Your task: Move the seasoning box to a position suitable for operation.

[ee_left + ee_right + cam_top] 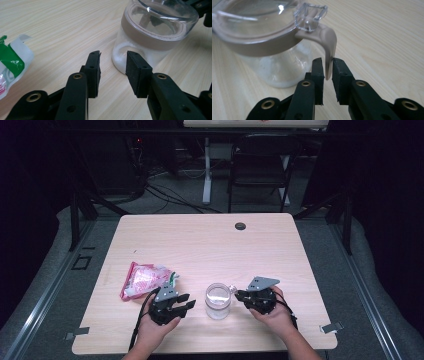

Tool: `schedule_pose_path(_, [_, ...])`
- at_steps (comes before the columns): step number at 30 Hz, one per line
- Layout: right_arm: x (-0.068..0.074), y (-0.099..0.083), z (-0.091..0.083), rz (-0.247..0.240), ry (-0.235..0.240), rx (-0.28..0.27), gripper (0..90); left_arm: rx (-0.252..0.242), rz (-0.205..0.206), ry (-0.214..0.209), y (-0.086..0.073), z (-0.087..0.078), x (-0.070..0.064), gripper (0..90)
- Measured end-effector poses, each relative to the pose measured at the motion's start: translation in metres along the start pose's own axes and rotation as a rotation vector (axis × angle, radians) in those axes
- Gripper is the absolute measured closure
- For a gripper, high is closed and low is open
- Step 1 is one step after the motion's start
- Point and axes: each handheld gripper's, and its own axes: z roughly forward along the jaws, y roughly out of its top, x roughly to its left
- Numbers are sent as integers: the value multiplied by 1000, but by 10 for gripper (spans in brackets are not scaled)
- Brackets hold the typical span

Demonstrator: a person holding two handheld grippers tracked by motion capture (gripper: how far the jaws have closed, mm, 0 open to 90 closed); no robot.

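Clear glass jar (pixel 218 301) stands near the worktop's (pixel 210 240) front edge; right tongs (pixel 327 68) clamp its smooth beige latch (pixel 329 45), left tongs (pixel 113 67) gape just beside it.

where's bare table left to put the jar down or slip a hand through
The whole far half of the table, up to the round grommet, is bare, and so is its right edge beyond the right claw. The near middle is crowded: snack bag, left claw and jar sit close together.
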Motion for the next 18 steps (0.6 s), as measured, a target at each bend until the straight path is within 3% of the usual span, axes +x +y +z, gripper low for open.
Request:
schedule_pose_path(4, [2,-2,-9,-2,36,-7,814,-7,5,-6,3,2,0,644])
schedule_pose_path(11, [6,1,-15,9,4,-32,838,-5,14,-12,5,5,0,645])
schedule_pose_path(18, [6,13,-26,56,-53,-106,877,-2,20,-8,4,5,-2,659])
